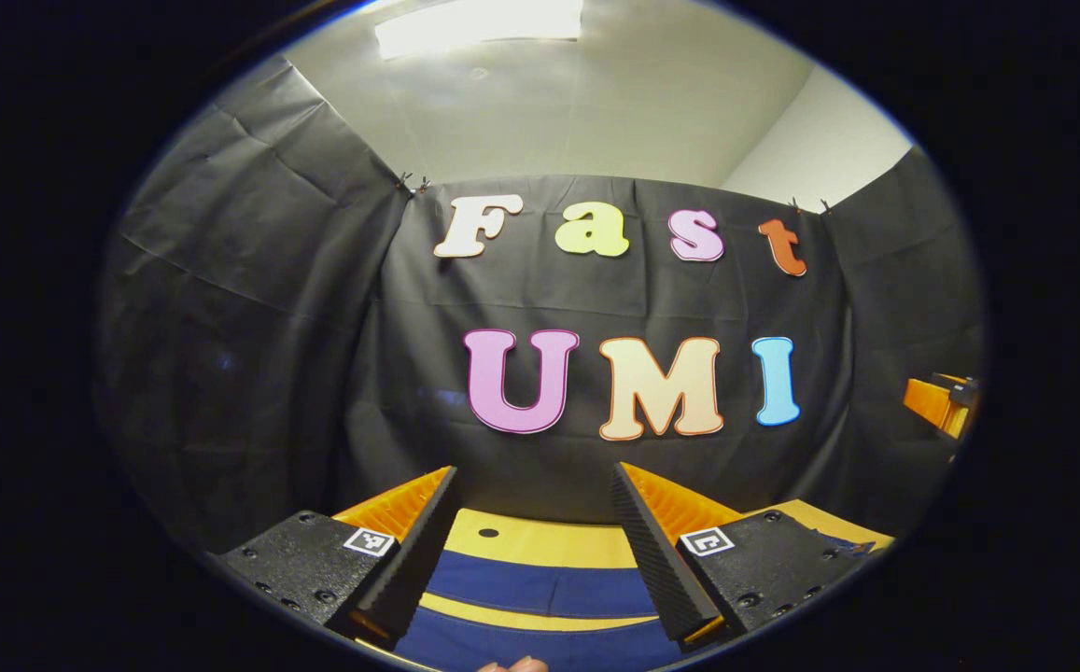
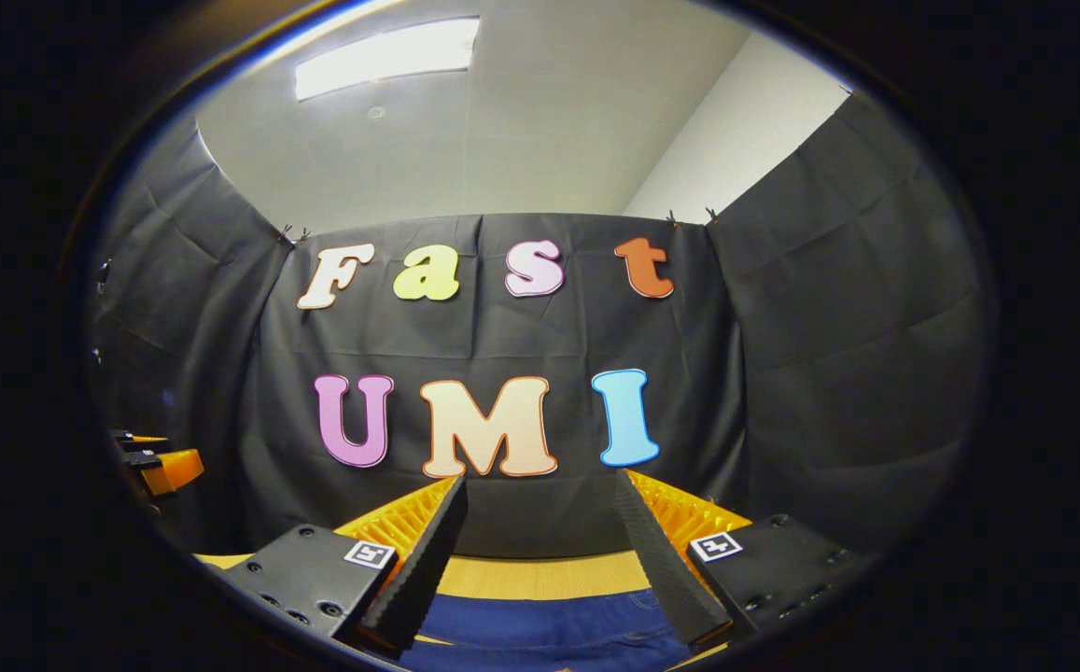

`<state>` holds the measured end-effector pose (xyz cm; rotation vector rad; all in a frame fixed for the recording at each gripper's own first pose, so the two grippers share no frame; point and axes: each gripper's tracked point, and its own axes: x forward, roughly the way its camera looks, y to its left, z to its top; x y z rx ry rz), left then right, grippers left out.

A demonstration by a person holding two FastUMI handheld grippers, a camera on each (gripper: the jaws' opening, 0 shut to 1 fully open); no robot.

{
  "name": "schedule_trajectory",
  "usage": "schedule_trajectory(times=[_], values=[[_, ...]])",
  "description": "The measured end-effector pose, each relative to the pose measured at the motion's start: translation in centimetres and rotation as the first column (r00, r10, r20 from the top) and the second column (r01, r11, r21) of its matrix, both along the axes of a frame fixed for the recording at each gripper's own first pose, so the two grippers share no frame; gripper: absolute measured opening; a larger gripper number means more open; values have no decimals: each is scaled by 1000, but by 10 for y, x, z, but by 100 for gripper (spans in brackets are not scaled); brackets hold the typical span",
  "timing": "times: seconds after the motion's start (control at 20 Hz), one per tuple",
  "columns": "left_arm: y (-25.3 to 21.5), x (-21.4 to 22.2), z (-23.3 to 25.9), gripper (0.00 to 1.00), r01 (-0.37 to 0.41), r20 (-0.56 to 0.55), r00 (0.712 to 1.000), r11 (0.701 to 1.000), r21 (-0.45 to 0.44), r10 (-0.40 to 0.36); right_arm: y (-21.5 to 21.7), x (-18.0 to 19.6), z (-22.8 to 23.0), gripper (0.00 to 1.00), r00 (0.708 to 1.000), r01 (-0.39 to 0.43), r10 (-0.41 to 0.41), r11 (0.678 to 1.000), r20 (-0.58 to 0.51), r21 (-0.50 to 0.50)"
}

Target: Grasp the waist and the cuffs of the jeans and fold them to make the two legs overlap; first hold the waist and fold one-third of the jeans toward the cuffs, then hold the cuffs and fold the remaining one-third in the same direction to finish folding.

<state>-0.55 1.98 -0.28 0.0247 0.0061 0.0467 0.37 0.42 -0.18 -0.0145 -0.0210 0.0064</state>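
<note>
Blue jeans (image 1: 540, 588) lie flat on a yellow table (image 1: 540, 541), low in the left gripper view. There they appear as two blue bands with a yellow strip of table between them. My left gripper (image 1: 533, 471) hovers above them, open, with nothing between its fingers. In the right gripper view the jeans (image 2: 540, 630) lie under my right gripper (image 2: 540, 478), which is also open and holds nothing. Which part of the jeans lies under either gripper I cannot tell.
The booth's black cloth wall stands close behind the table's far edge (image 2: 540, 574). The right gripper (image 1: 941, 403) shows at the right edge of the left gripper view, the left gripper (image 2: 161, 467) at the left edge of the right gripper view. A person's fingertip (image 1: 513, 665) shows at the bottom.
</note>
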Motion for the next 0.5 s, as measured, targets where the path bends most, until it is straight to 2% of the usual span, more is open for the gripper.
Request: schedule_trajectory(times=[0.3, 0.5], values=[[7, -5, -13, 94, 5, -35, 999, 1000, 17, -5, 2, -2, -2, 98, 1000, -3, 3, 1000, -5, -2], [13, -14, -35, 95, 68, -106, 993, 995, 70, -60, 4, -4, -10, 96, 1000, -11, 10, 1000, -19, -17]])
